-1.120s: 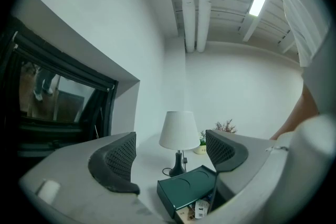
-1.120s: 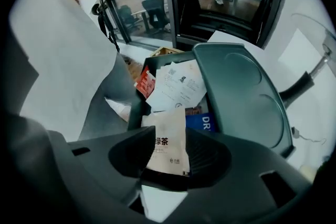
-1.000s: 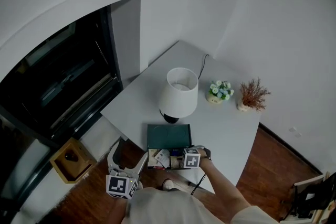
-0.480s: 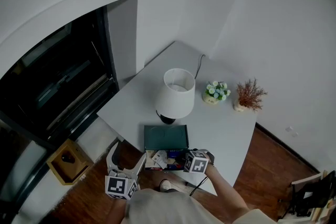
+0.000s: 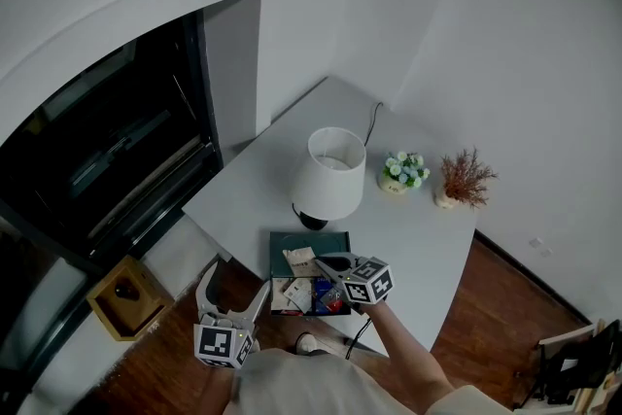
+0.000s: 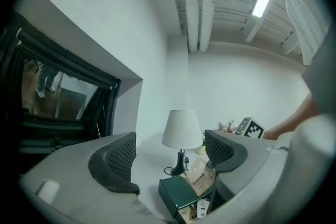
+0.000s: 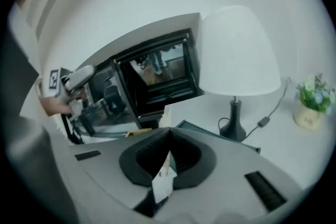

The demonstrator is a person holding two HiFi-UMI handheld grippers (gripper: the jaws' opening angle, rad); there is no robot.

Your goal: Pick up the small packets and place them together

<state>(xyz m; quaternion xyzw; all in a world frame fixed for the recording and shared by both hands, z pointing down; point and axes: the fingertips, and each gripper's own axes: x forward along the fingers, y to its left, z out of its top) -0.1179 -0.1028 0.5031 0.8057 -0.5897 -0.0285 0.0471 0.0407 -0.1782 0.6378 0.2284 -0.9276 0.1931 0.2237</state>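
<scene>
Right claw [image 7: 168, 153]: clamped on one small packet [image 5: 299, 258], above green box [image 5: 313, 244] at tabletop [image 5: 418, 228] near edge. Left claw [image 6: 169, 153]: wide, empty.

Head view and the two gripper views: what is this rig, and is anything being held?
No robot here: a person wears a head camera and holds a pair of tongs in each hand, each with its own camera. The head view looks down on a white table with a white-shaded lamp and a dark green open box of small packets. The left tongs stand open and empty, beside the table. The right tongs are shut on one small pale paper packet, held over the box.
</scene>
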